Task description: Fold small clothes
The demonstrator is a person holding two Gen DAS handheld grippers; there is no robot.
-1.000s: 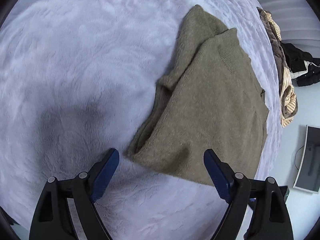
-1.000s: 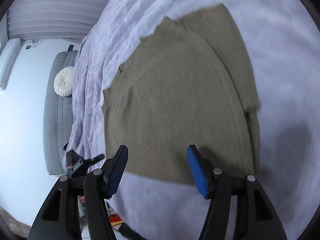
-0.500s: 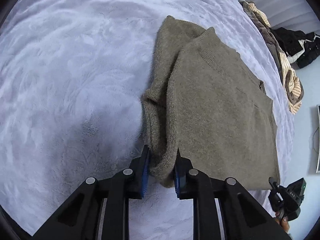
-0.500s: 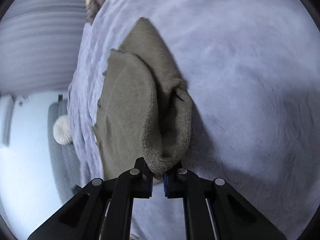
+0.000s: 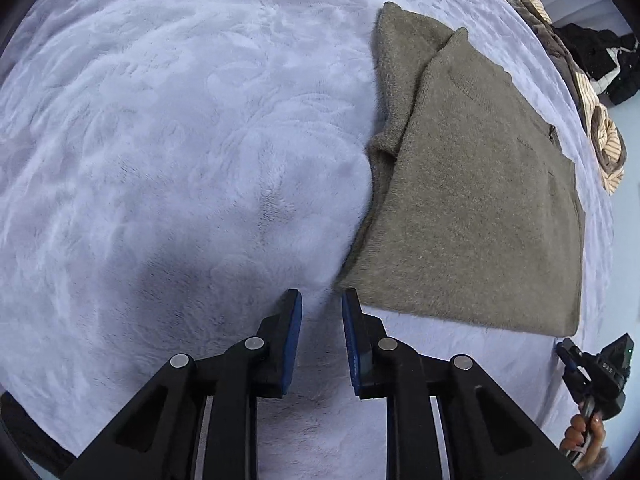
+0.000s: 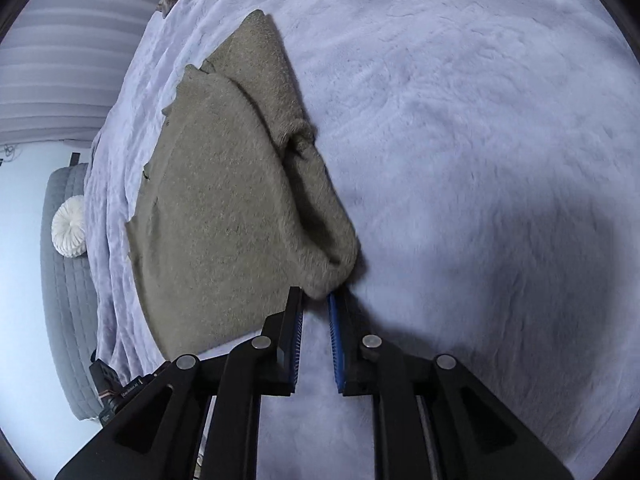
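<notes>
Nearest, holding the left gripper (image 5: 322,296) over the blanket (image 5: 180,140), just short of the sweater's (image 5: 480,208) near corner; jaws having just been closing to a narrow slot, slightly apart, gripping nothing. Likewise keeping the right gripper (image 6: 316,300) at the bunched fold on the sweater's other near corner; jaws having just been opening, fabric lying at the fingertips but not looking pinched.

Further out, looking at the sweater lying flat on the blanket, folded to a rough rectangle, one sleeve poking out along its edge. Judging the job as partway: first folds seeming done, the loose sleeve and probably another fold remaining.

Farther still, noticing a pile of clothes (image 5: 600,128) at the blanket's far edge, seemingly waiting to be folded.

Comparing views: seeing the pile properly, plus a hand (image 5: 580,436) on the other tool, only from the left wrist; seeing the puffed, open fold, a round white cushion (image 6: 70,232) and a grey bench (image 6: 64,320) only from the right.
</notes>
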